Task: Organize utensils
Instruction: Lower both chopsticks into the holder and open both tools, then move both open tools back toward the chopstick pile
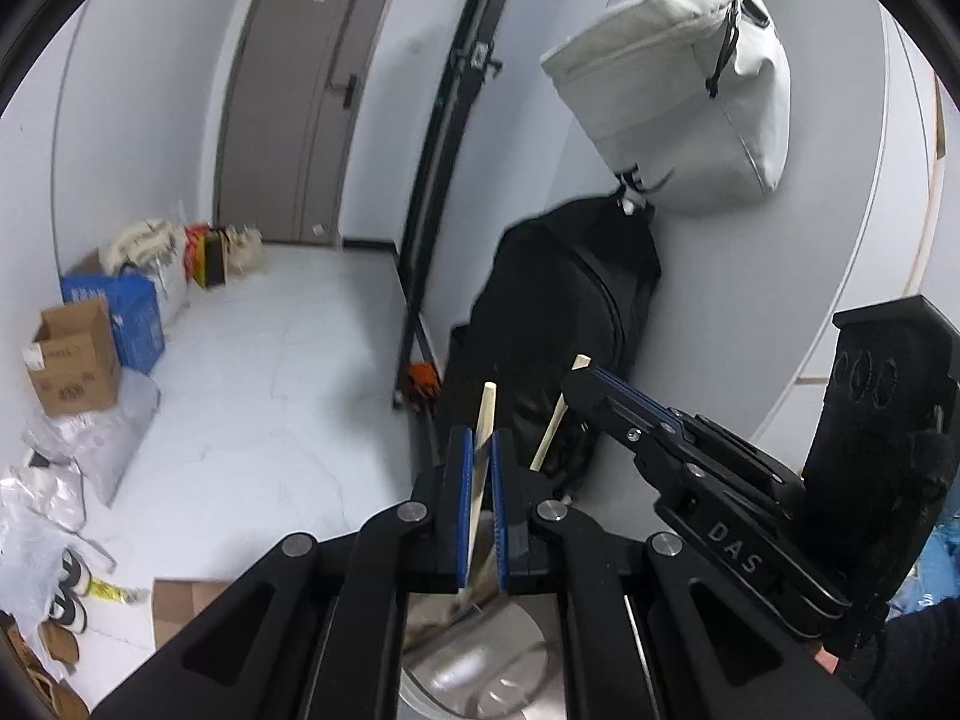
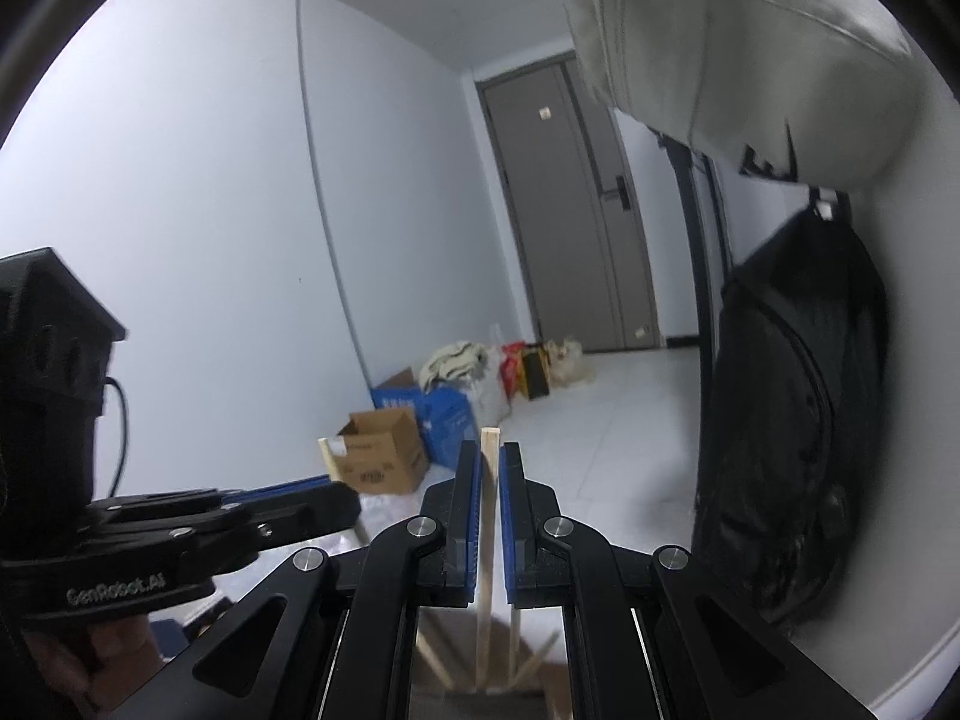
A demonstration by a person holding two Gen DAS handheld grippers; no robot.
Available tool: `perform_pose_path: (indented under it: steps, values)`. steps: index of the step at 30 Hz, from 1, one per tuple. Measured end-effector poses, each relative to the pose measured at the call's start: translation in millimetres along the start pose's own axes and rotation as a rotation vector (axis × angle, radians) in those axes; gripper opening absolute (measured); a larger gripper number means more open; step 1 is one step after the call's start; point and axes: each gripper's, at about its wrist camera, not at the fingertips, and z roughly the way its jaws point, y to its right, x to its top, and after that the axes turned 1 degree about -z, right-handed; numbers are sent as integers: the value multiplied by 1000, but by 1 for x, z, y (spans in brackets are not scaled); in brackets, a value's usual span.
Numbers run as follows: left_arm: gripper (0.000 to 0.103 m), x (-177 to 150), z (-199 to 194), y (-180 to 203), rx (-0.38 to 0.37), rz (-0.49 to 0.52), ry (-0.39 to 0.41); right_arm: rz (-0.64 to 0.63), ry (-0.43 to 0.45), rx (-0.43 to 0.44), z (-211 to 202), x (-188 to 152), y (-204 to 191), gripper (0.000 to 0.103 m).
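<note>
Both grippers clamp wooden chopsticks. Left gripper pinches one chopstick between its blue pads, tip poking upward past them. Right gripper grips a second chopstick standing upright between its fingers. More sticks lie below, blurred.

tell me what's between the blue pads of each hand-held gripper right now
One wooden chopstick each. The left hand-held gripper clamps a chopstick in the left wrist view; the right hand-held gripper holds another chopstick in the right wrist view.
</note>
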Motion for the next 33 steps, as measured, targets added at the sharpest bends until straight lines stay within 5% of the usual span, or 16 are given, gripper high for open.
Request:
perform_pose_path:
  steps: [4,5,9,15,28,33]
  values:
    - [5,-2,-2,2,-24,2,-46,28,-25,23,-7,-6,3,9]
    - [13,-1,-2,1,-21,-7,-72,43,-36,29,-10,-5,5,10]
    - [33,1,-13,-5,10,-67,-80,92,-35,12,-28,-6,14,46]
    - [58,-4,-44,-3,96,-111,-43,145,-16,-43,-59,-4,23,57]
    - [63,-28,-89,21,275,-109,5,145,23,-41,-122,-15,-3,93]
    - [75,-39,-101,29,299,-101,37,120,36,-57,-142,-21,-17,103]
